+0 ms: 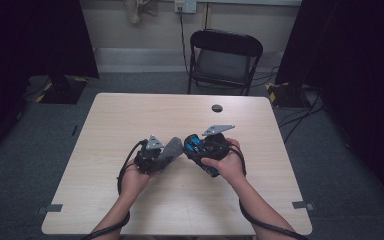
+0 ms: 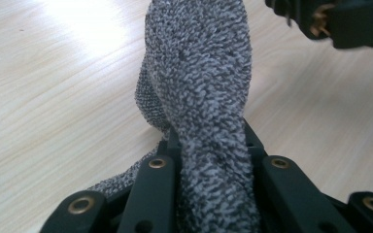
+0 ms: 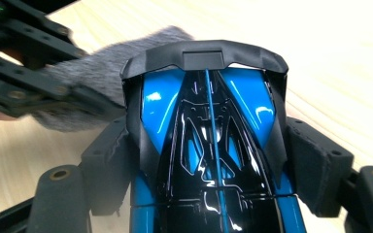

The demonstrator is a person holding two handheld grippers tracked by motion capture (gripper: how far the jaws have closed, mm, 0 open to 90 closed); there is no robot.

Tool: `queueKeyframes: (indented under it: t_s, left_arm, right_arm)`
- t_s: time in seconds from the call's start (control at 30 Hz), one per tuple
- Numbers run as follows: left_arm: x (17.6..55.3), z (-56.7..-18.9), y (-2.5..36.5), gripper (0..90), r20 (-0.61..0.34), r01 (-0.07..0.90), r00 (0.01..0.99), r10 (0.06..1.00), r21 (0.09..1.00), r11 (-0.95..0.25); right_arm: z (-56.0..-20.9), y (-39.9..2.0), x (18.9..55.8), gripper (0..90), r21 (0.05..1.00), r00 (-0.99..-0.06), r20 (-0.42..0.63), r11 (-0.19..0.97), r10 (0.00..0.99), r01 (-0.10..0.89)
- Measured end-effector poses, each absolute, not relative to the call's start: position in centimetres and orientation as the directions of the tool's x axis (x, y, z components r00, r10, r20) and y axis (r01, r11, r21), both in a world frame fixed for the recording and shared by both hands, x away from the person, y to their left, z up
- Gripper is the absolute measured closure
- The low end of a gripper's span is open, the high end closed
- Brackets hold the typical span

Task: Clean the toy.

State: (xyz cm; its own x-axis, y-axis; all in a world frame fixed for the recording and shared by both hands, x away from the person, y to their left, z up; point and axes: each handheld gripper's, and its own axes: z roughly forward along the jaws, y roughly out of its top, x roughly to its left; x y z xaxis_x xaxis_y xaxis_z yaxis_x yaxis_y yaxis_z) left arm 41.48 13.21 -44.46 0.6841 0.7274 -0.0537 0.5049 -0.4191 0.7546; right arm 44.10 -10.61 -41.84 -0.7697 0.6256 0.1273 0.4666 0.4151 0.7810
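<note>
Fuzzy grey cloth [image 2: 199, 97] (bunched, upright) beside a glossy blue-black toy car [image 3: 209, 145] above the table.

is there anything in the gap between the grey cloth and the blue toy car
Nothing visible. The left claw is shut on the grey cloth, the right claw grips the blue toy car, and only bare table shows between them.

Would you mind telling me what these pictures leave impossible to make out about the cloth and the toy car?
- Grey cloth: in the left gripper view its lower end is clamped between the left tongs and cut off by the bottom edge.
- Blue toy car: in the right gripper view the right tongs cover its sides, and the bottom edge cuts off its near end; its wheels cannot be seen.
- High view: both are too small for detail.
</note>
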Motion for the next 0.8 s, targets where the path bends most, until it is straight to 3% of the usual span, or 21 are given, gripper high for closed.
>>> queueKeyframes:
  t_s: [0.4,0.8]
  left_arm:
    - [41.6,-45.5,10.4,75.2,-0.104,0.534,0.698,0.709,0.736,-0.417]
    - [40.2,-45.0,8.3,75.0,-0.110,0.497,0.748,0.655,0.746,-0.443]
  right_arm:
    - [-41.9,-9.9,44.2,26.0,0.786,-0.756,0.121,0.403,0.643,0.469]
    - [-42.2,-9.7,44.6,26.0,0.778,-0.729,0.117,0.393,0.674,0.489]
